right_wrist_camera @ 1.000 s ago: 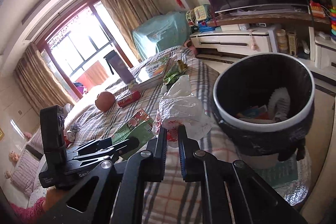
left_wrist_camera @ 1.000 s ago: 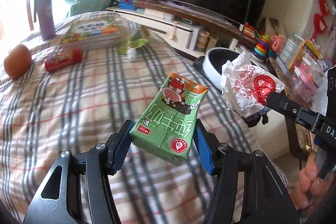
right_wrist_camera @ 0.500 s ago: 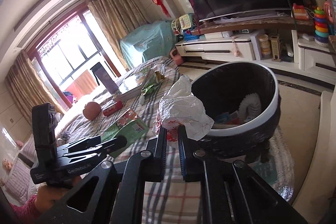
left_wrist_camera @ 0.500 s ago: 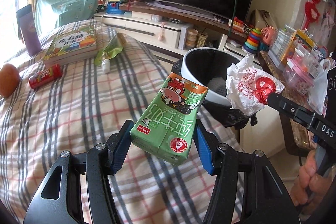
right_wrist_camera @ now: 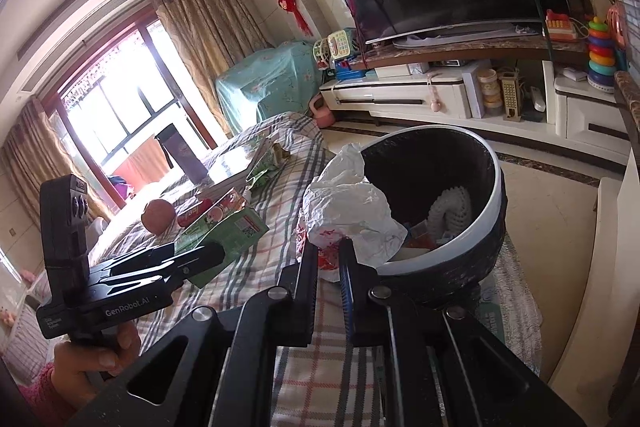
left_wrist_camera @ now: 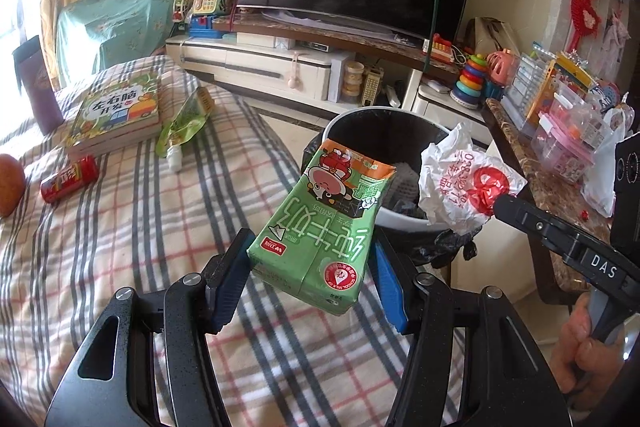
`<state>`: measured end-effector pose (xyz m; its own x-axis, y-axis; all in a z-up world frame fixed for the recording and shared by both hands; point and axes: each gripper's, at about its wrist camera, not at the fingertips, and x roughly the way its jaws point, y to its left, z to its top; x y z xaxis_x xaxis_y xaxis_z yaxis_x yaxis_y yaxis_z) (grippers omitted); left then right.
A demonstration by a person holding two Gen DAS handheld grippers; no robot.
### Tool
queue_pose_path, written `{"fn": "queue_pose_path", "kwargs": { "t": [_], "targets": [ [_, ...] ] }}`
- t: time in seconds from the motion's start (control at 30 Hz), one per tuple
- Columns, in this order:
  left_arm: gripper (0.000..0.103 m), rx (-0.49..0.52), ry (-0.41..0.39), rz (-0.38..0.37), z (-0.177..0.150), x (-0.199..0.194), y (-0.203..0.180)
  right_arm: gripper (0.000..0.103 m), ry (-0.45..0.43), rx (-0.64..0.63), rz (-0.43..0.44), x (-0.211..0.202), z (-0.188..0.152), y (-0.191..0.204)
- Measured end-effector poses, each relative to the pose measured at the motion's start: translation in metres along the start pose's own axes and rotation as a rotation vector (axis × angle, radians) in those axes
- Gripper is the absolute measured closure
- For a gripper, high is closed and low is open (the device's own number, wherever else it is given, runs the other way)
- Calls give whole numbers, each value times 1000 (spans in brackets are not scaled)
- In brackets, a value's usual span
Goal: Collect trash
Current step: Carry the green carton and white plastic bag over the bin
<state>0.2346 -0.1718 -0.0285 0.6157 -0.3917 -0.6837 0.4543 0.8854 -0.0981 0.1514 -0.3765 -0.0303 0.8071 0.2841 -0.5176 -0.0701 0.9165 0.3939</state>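
My left gripper (left_wrist_camera: pixel 310 265) is shut on a green milk carton (left_wrist_camera: pixel 324 227), held above the plaid bed just before the black trash bin (left_wrist_camera: pixel 360 123). My right gripper (right_wrist_camera: pixel 329 259) is shut on a crumpled white plastic bag (right_wrist_camera: pixel 352 207) with red print, held at the near rim of the bin (right_wrist_camera: pixel 492 211). The bag also shows in the left wrist view (left_wrist_camera: pixel 464 187), over the bin's right side. The carton shows in the right wrist view (right_wrist_camera: pixel 228 231). The bin holds some trash and a white knitted thing (right_wrist_camera: pixel 448 207).
On the plaid bed (left_wrist_camera: pixel 120 227) lie a red can (left_wrist_camera: pixel 70 179), a green pouch (left_wrist_camera: pixel 184 123), a book (left_wrist_camera: pixel 116 111) and an orange ball (left_wrist_camera: pixel 10 183). A TV stand (left_wrist_camera: pixel 300 67) with a TV is behind the bin. A cluttered side table (left_wrist_camera: pixel 560 163) stands right.
Both grippers have moved toward the bin with their loads. The bin has come nearer and more central in both views, and the bag now reaches its rim.
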Motion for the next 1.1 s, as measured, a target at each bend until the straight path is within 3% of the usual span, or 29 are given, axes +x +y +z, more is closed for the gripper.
{"fn": "queue_pose_path", "kwargs": {
  "t": [1.1],
  "targets": [
    [46,60,22,-29,34,35,-29,93,32,6,-70,11,20,-29]
  ]
}}
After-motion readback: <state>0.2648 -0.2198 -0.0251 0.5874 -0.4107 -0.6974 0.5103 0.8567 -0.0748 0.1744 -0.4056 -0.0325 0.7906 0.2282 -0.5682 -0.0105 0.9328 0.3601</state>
